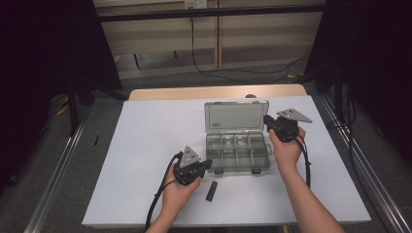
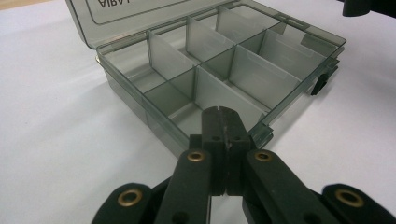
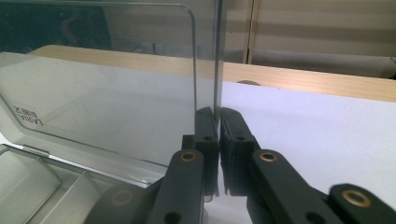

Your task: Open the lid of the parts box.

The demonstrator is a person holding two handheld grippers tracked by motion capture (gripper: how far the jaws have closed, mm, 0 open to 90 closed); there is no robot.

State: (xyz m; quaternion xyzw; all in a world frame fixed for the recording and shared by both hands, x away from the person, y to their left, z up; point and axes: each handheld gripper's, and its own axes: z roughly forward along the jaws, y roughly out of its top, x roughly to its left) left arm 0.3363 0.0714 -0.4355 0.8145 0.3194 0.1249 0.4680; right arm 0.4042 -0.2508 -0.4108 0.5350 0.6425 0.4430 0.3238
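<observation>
Fingers: left gripper closed, empty; right gripper clamped on box lid.
Surface: white sheet.
Room: dark curtains, cables on floor.

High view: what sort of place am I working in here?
Probably a lab or recording workstation, not a home: a white-covered work table between black curtains, metal floor rails beside it, loose cables behind.

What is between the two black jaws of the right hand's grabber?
In the right gripper view, the right gripper pinches the side edge of the clear box's open lid; nothing else sits between them.
</observation>
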